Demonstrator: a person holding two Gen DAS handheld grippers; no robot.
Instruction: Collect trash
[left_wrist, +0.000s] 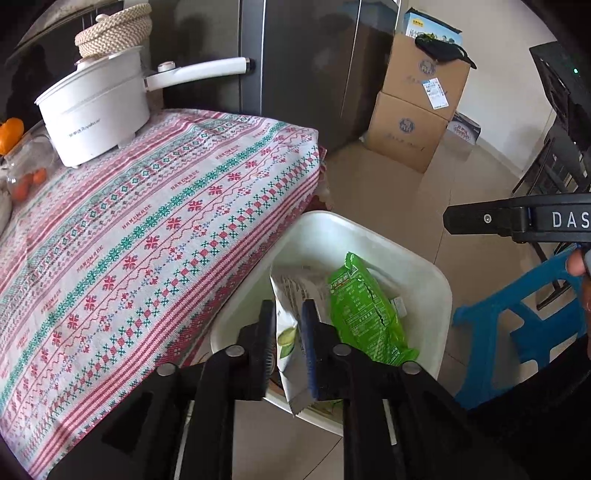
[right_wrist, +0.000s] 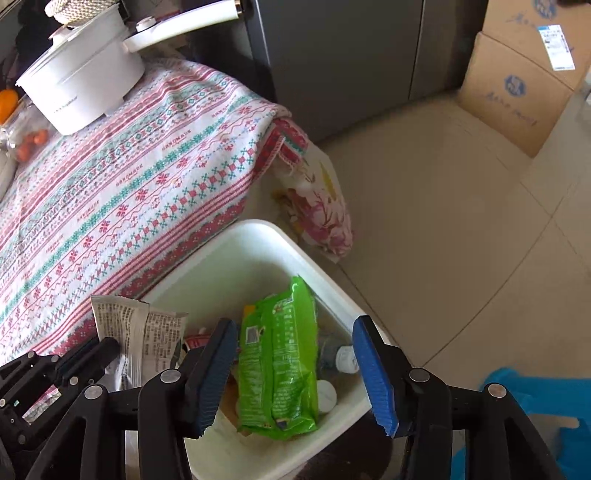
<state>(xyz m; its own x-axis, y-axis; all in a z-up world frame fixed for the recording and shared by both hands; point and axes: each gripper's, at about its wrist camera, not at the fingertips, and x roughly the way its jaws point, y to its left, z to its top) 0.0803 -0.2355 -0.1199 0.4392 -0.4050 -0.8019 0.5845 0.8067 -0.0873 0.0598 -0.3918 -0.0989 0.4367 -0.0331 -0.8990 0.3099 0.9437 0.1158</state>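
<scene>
A white trash bin (left_wrist: 436, 295) stands on the floor beside the table; it also shows in the right wrist view (right_wrist: 236, 243). A green snack bag (left_wrist: 365, 310) lies inside it (right_wrist: 277, 369) with bottles and caps. My left gripper (left_wrist: 288, 332) is shut on a white printed snack wrapper (left_wrist: 291, 295) and holds it over the bin's near-left edge; the wrapper shows in the right wrist view (right_wrist: 140, 332). My right gripper (right_wrist: 295, 373) is open and empty above the bin, over the green bag.
The table with a patterned cloth (left_wrist: 147, 221) carries a white electric pot (left_wrist: 92, 110) and a jar with oranges (left_wrist: 22, 173). A dark fridge (left_wrist: 314, 66) and cardboard boxes (left_wrist: 413, 122) stand behind. A blue plastic stool (left_wrist: 517, 332) is right of the bin. A floral bag (right_wrist: 321, 206) hangs off the table corner.
</scene>
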